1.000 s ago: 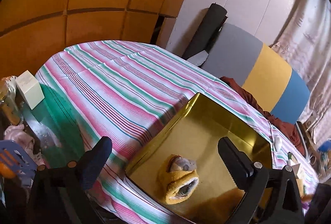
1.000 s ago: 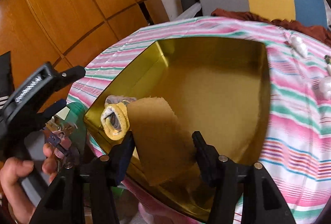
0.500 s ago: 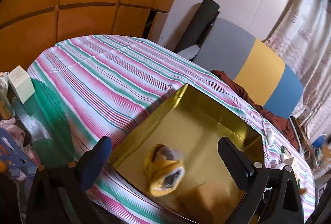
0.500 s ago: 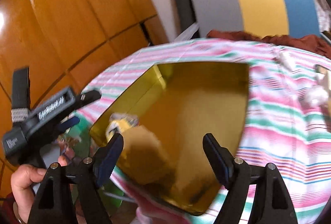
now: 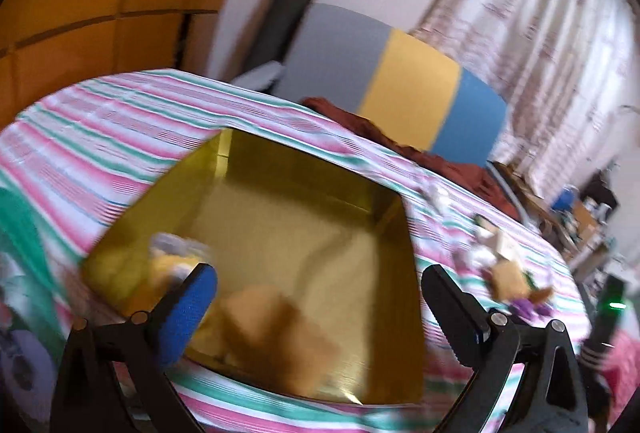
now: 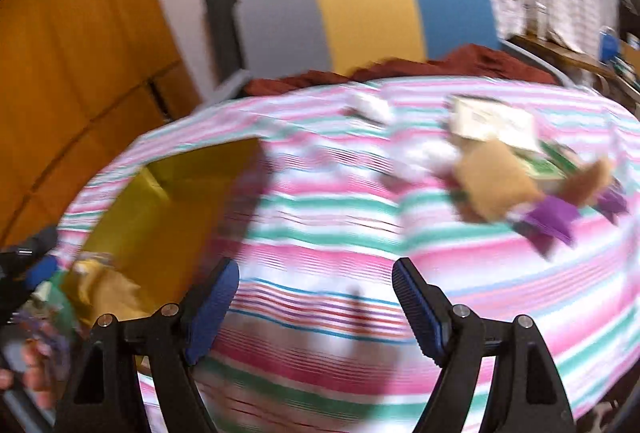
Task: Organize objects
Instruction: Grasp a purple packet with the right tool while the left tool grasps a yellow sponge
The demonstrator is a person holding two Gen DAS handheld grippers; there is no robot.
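Note:
A gold box (image 5: 304, 233) lies open on the striped bedspread (image 5: 100, 137). Inside it are a yellow rolled sock (image 5: 168, 265) and a tan cloth (image 5: 280, 337). My left gripper (image 5: 320, 309) is open and empty above the box's near edge. My right gripper (image 6: 316, 309) is open and empty over bare bedspread (image 6: 340, 245), right of the box (image 6: 168, 217). A pile of loose things lies at the right: a tan cloth (image 6: 496, 185), purple pieces (image 6: 552, 221) and a white box (image 6: 492, 121). Both views are blurred.
A grey, yellow and blue cushion (image 6: 368, 13) and a dark red cloth (image 6: 460, 65) lie at the bed's far side. Wooden cupboards (image 6: 72, 45) stand at the left. Clutter (image 5: 580, 217) sits beyond the bed's right edge.
My right gripper let go of the tan cloth into the gold box, opened, and swung right toward the pile. My left gripper also turned right, over the box.

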